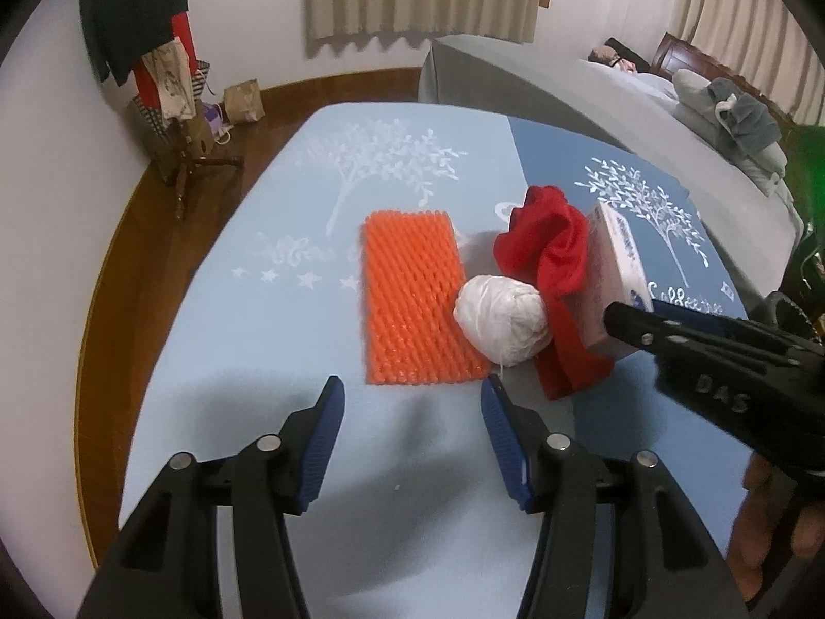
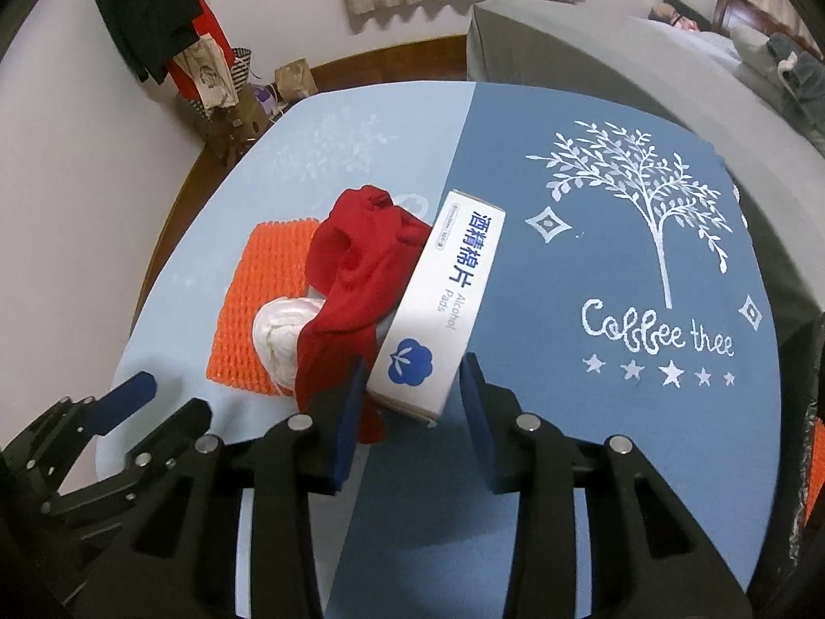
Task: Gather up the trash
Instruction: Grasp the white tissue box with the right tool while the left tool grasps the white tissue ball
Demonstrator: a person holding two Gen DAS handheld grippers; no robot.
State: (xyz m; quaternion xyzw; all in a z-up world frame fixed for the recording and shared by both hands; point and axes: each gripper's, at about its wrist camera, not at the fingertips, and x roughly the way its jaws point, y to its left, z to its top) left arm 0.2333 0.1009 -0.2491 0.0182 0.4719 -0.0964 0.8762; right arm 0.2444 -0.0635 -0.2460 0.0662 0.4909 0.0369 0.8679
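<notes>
the table (image 1: 216,402) carries a cloth in two blues, pale on its left half and darker on its right (image 2: 593,412), each half printed with a white tree; the darker half also bears white lettering and a row of stars near its near edge. all the trash lies clustered around the seam between the two halves, nearer the near edge than the far one.

the orange foam net (image 1: 412,299) lies flat on the pale half, its long side running from the near edge toward the far edge. the red cloth (image 2: 361,278) is crumpled in a heap just right of it, draped against the side of the alcohol pads box (image 2: 443,309), which lies tilted along the seam with its cloud-logo end toward the near edge. the white wad (image 1: 500,320) sits touching the net's right edge and the red cloth.

the left gripper (image 1: 412,402) hangs over the pale half by the net's near end, its blue fingers well apart with nothing between them. the right gripper (image 2: 412,387) has its fingers straddling the near end of the box; whether the pads press on it cannot be told.
</notes>
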